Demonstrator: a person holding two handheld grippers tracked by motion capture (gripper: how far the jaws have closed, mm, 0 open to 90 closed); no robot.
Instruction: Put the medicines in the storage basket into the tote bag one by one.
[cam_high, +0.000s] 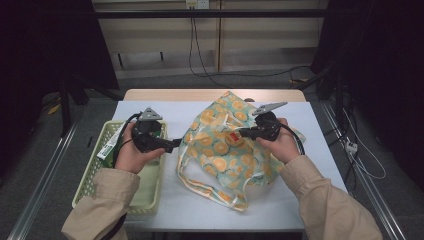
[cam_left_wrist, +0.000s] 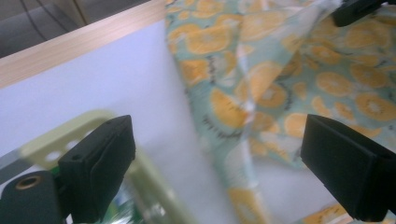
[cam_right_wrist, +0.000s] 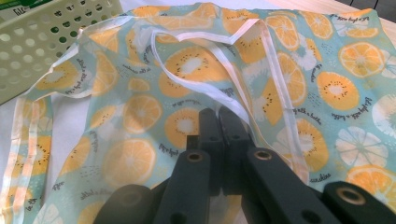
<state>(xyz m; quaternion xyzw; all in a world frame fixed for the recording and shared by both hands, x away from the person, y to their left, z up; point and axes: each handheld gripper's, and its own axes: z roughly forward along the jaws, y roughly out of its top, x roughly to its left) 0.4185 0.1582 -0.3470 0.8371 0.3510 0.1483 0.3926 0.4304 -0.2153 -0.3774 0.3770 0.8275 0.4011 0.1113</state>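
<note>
Surroundings: a pale green perforated plastic basket (cam_high: 95, 172) sits at the table's 9 o'clock side, on the white table cover (cam_high: 165, 107); a green-and-white carton (cam_high: 111, 144) lies in its far end.
In the way: the basket's rim (cam_left_wrist: 70, 135) lies just beside the left gripper's near jaw; bare white cover separates that gripper from the bag's edge.
Bag: a thin teal fabric bag printed with orange slices (cam_high: 220, 150) lies crumpled at the table's centre, one corner reaching toward 12 o'clock, white-trimmed handle loops (cam_right_wrist: 196, 88) spread toward the basket.
Small item: a round tan thing with a red patch (cam_high: 233, 138) rests on the bag just off the right gripper's tip; what it is cannot be told.
Counts: one bag, one basket, one carton, two grippers, two hands.
Left gripper (cam_high: 170, 145): held over the basket's 3 o'clock edge, pointing toward the bag at 3 o'clock; jaws wide apart, nothing between them.
Right gripper (cam_high: 244, 133): pointing toward 9 o'clock over the bag's middle; jaws pressed together on the white-trimmed fabric, as the right gripper view shows.
Hands: left hand (cam_high: 131, 155) and right hand (cam_high: 282, 145) each wrap a grip from below, beige sleeves (cam_high: 325, 200) entering from 6 o'clock.
</note>
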